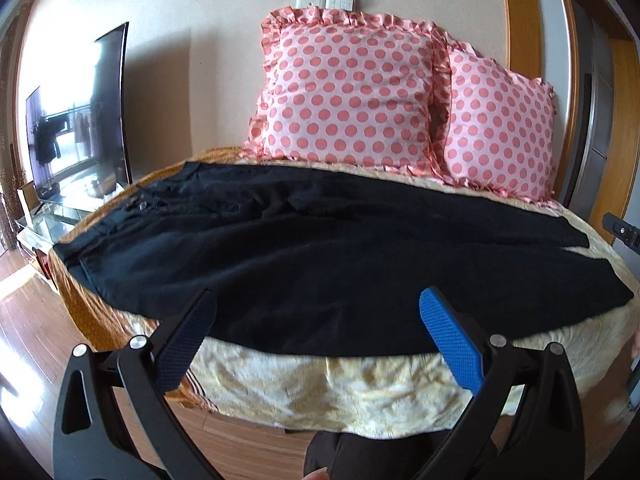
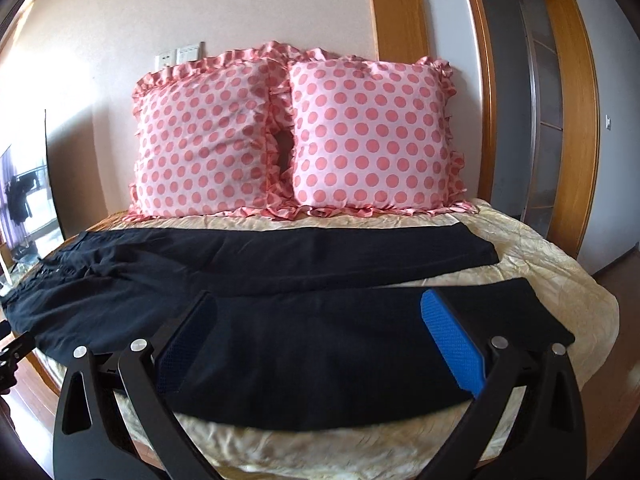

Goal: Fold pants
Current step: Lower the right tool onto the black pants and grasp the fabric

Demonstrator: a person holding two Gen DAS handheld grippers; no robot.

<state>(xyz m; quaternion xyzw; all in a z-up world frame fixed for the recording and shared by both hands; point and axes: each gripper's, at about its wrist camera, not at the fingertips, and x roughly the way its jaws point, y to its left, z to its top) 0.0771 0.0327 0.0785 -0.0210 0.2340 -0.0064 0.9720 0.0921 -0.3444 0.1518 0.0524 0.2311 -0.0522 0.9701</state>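
Observation:
Black pants [image 1: 304, 248] lie spread flat across the bed, waistband at the left, two legs running right. In the right wrist view the pants [image 2: 304, 320] show both legs apart at their cuffs, the near cuff at the right. My left gripper [image 1: 318, 300] is open and empty, hovering over the near edge of the pants' middle. My right gripper [image 2: 318, 300] is open and empty, just above the near leg. The right gripper's body shows at the right edge of the left wrist view [image 1: 622, 234].
The bed has a cream quilted cover [image 1: 340, 392] [image 2: 560, 264]. Two pink polka-dot pillows [image 1: 352, 92] [image 2: 372, 140] lean on the wall behind the pants. A TV [image 1: 80, 120] on a glass stand is at the left. A wooden door frame [image 2: 572, 120] is at the right.

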